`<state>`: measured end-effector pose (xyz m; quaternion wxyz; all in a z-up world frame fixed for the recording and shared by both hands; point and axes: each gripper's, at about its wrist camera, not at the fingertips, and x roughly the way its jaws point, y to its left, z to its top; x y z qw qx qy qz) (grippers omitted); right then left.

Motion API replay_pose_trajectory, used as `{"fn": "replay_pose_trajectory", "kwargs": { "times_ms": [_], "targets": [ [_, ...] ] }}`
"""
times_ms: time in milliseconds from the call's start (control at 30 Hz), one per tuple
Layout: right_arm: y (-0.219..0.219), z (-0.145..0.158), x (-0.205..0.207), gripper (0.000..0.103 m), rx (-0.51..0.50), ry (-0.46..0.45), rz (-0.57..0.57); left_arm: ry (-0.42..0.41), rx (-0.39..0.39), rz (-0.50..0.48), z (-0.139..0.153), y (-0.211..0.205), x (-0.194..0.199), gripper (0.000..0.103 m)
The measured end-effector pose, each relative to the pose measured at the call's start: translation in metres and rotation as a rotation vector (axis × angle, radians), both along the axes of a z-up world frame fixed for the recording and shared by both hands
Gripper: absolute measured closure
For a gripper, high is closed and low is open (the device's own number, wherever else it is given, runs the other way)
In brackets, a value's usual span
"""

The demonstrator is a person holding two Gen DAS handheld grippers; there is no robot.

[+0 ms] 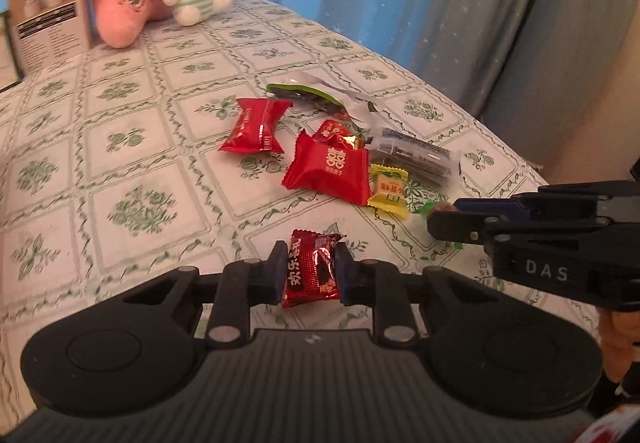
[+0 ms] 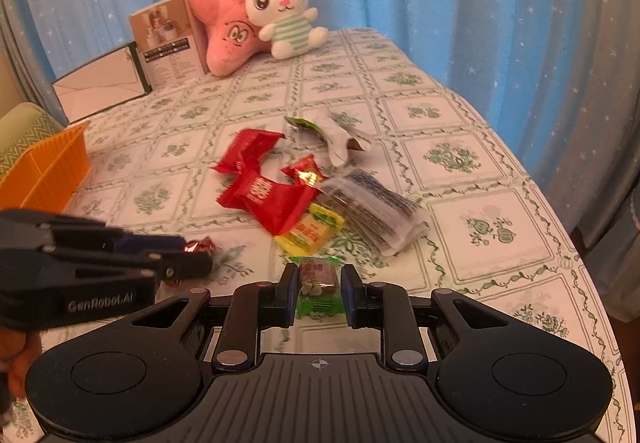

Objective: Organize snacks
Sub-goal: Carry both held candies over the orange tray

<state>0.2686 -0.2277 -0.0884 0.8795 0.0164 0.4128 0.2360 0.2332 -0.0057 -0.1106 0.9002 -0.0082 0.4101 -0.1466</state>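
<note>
While the left hand-held gripper point(image 1: 306, 271) pinches a dark red candy point(image 1: 312, 267) between its blue pads, just above the floral-cloth table point(image 1: 132, 171), the right hand-held gripper point(image 2: 319, 291) clamps a green-wrapped candy point(image 2: 318, 283) the same way. Beyond both lies the loose pile — two red packets point(image 1: 328, 171), a yellow sweet point(image 1: 389, 187), a clear sachet point(image 2: 372, 207), a torn green wrapper point(image 1: 316, 95). An orange basket point(image 2: 48, 171) sits at the table's left edge; plush toys point(image 2: 280, 19) and a box point(image 2: 168, 39) stand at the far end.
</note>
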Motion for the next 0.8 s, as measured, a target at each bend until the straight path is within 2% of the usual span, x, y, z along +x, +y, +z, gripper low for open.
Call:
{"fn": "replay_pose_trajectory", "kwargs": {
  "times_ms": [200,800],
  "targets": [
    [0.012,0.015,-0.018,0.080,-0.007,-0.046,0.043,-0.021,-0.006,0.104,0.016,0.013,-0.033,0.082],
    [0.064,0.068,-0.103,0.080,0.040,-0.071,0.097,-0.112,0.014,0.328,0.084,0.078,-0.125,0.082]
  ]
}}
